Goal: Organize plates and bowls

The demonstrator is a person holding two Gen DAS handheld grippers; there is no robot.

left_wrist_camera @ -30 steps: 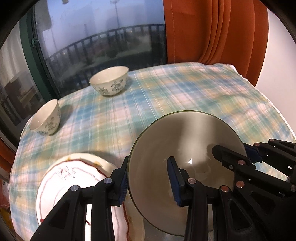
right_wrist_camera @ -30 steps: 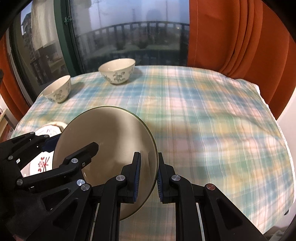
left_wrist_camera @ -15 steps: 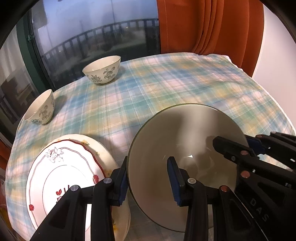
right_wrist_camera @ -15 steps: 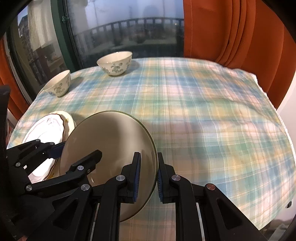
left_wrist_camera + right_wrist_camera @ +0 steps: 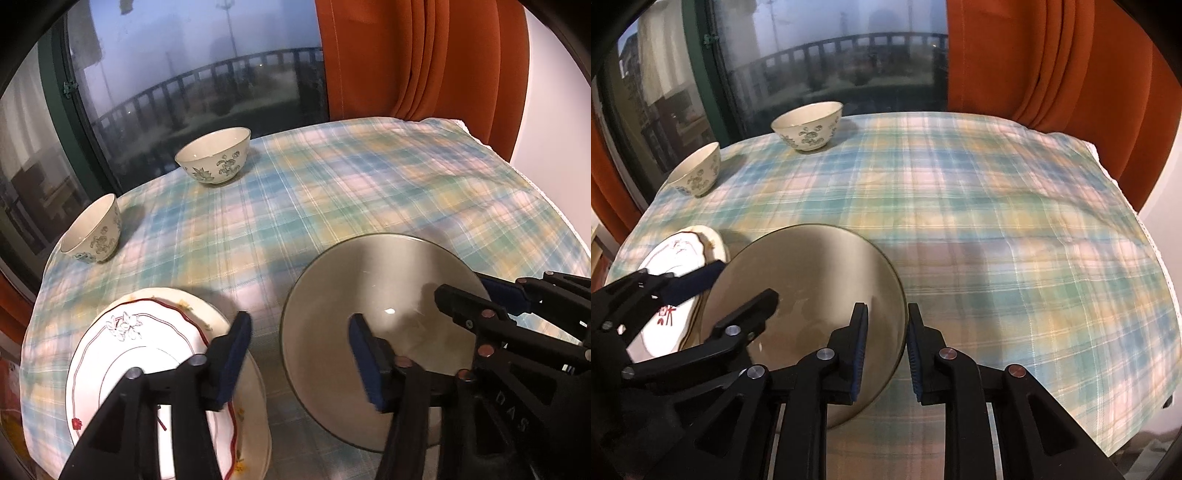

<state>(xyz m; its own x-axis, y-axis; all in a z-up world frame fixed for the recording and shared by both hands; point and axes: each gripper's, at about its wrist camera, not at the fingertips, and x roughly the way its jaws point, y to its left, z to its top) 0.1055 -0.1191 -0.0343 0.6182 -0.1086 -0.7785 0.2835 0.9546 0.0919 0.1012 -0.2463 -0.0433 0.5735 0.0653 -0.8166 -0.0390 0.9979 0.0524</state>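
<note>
A plain beige plate [image 5: 376, 317] [image 5: 812, 295] is held above the plaid tablecloth. My left gripper [image 5: 299, 350] is open, its fingers standing on either side of the plate's left rim. My right gripper [image 5: 884, 347] straddles the plate's right rim with a small gap, so it looks open. A stack of white plates with red trim [image 5: 147, 369] [image 5: 676, 266] lies at the near left. Two floral bowls stand far left: one at the back [image 5: 214, 155] [image 5: 809, 125], one nearer the left edge [image 5: 92, 232] [image 5: 696, 170].
The round table is covered by a plaid cloth [image 5: 997, 221] and stands against a dark window with a green frame [image 5: 59, 85]. Orange curtains [image 5: 424, 59] hang behind on the right. The table edge drops off at the near left and right.
My left gripper's jaws have opened wide off the beige plate's left rim. My right gripper's jaws have also parted slightly. Both cameras have dropped lower toward the table.
</note>
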